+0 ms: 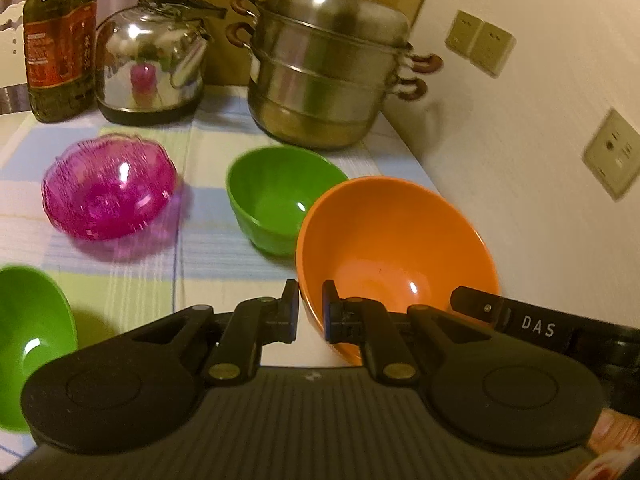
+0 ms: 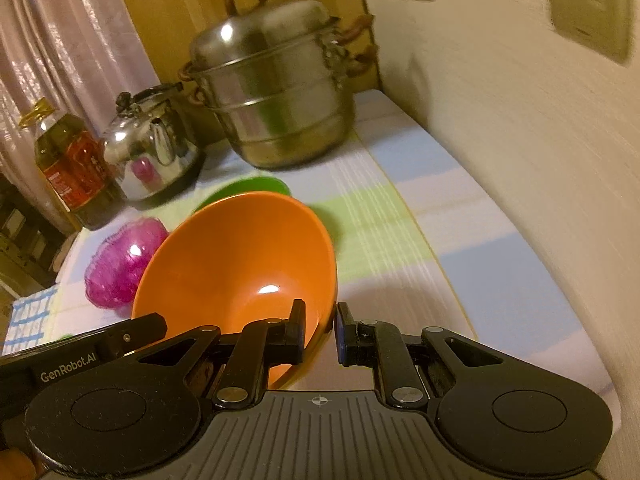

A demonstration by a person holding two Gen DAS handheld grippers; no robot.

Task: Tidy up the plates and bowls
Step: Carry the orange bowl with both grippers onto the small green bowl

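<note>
An orange bowl (image 1: 396,248) hangs tilted above the table, pinched at its rim from both sides. My left gripper (image 1: 311,312) is shut on its left rim. My right gripper (image 2: 320,330) is shut on its right rim (image 2: 240,264). A green bowl (image 1: 280,200) stands on the table just behind the orange one; in the right wrist view only its rim shows (image 2: 248,188). A pink transparent bowl (image 1: 108,188) sits to the left, also in the right wrist view (image 2: 124,264). A second green bowl (image 1: 28,344) sits at the near left.
A steel steamer pot (image 1: 324,80), a steel kettle (image 1: 152,60) and an oil bottle (image 1: 60,44) stand along the back of the striped tablecloth (image 2: 420,240). A wall with sockets (image 1: 608,152) runs along the right edge.
</note>
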